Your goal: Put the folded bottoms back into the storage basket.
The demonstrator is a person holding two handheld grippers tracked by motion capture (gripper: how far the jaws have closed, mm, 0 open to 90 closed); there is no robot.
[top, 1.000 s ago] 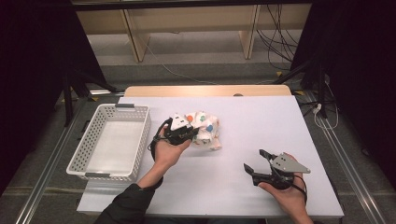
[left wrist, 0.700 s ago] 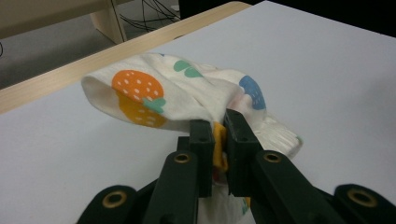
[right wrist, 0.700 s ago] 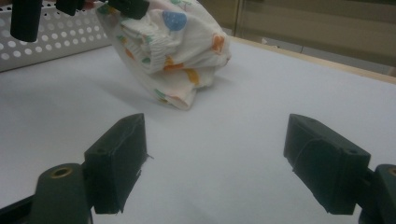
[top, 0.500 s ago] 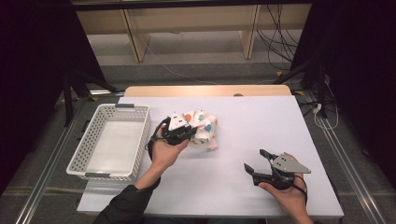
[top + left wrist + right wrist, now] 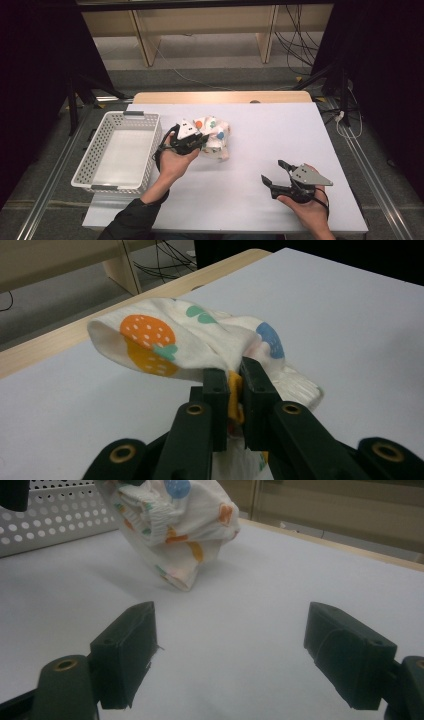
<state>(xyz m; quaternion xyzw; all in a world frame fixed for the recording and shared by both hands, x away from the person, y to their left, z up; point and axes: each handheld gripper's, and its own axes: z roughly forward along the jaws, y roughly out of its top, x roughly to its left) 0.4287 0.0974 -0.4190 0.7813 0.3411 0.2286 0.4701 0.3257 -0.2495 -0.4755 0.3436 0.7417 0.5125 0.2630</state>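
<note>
The white fruit-print cloth (image 5: 214, 137) lies bunched on the white desk (image 5: 280, 130), left of centre toward the far side, just to the right of the white perforated basket (image 5: 95, 172). In the left gripper view it is a soft, folded piece of fabric (image 5: 190, 342) printed with an orange strawberry and a blue fruit, part of it raised off the desk. The left tongs (image 5: 234, 385) are pressed together on a fold of this cloth, pinching it between the two black jaws; from above the left tongs (image 5: 199, 142) sit at the cloth's left edge. The right tongs (image 5: 277, 172) rest on the near right part of the desk, well apart from the cloth, jaws spread wide with only bare desk between them (image 5: 227, 645). From there the cloth (image 5: 175, 525) hangs in front of the basket wall (image 5: 55, 515).
</note>
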